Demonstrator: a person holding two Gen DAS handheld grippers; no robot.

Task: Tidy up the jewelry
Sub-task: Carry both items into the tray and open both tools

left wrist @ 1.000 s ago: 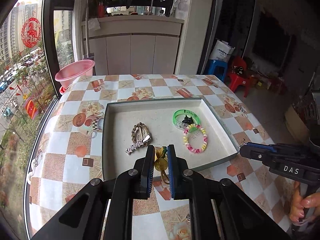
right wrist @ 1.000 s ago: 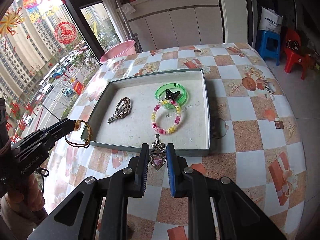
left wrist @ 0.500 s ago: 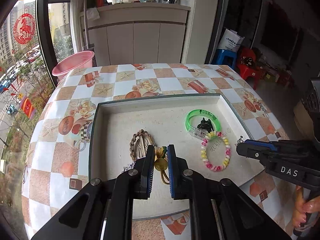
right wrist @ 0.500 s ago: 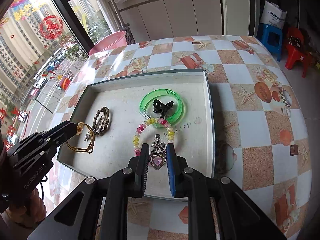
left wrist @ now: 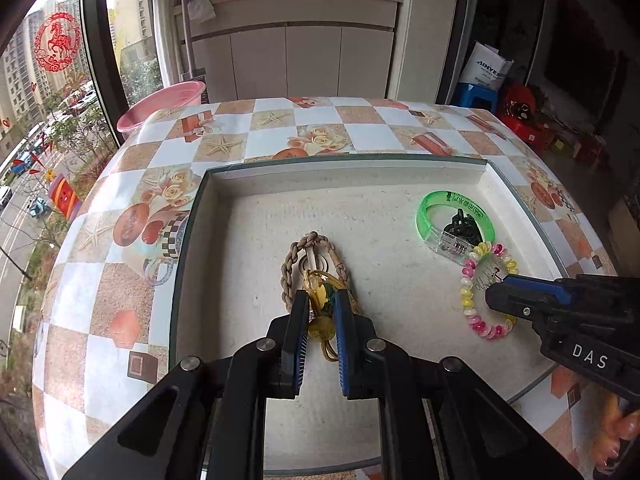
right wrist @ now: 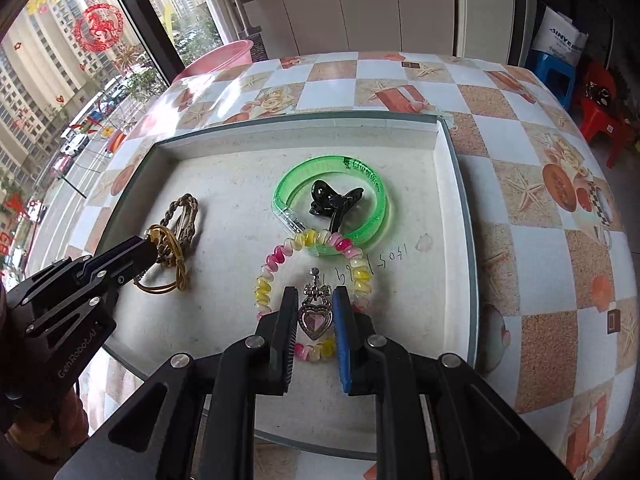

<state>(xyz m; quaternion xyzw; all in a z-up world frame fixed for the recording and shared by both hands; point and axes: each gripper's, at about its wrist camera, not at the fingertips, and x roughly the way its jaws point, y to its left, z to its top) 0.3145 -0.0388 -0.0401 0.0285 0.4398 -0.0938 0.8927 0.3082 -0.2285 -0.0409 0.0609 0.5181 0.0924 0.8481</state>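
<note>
A shallow grey tray (left wrist: pixel 192 216) (right wrist: pixel 460 184) lies on the patterned table. My left gripper (left wrist: pixel 320 304) (right wrist: pixel 154 246) is shut on a gold hair tie with a yellow charm (left wrist: pixel 322 326) (right wrist: pixel 166 268), low over a braided brown bracelet (left wrist: pixel 292 258) (right wrist: pixel 182 210) at the tray's left. My right gripper (right wrist: pixel 315 300) (left wrist: pixel 494 286) is shut on a silver heart pendant (right wrist: pixel 314 320), low over a pink and yellow coil bracelet (right wrist: pixel 276 258) (left wrist: pixel 466 292). A green bangle (right wrist: pixel 372 184) (left wrist: pixel 426 216) with a black hair clip (right wrist: pixel 332 202) (left wrist: pixel 460 226) inside lies behind it.
A pink basin (left wrist: pixel 160 104) (right wrist: pixel 218 58) stands at the table's far left edge by the window. White cabinets (left wrist: pixel 304 60) stand behind the table. Blue and red stools (right wrist: pixel 592 100) are on the floor to the right.
Both grippers have moved forward and down into the tray with their pieces still held. The left now sits over the braided bracelet, the right over the coil bracelet.
</note>
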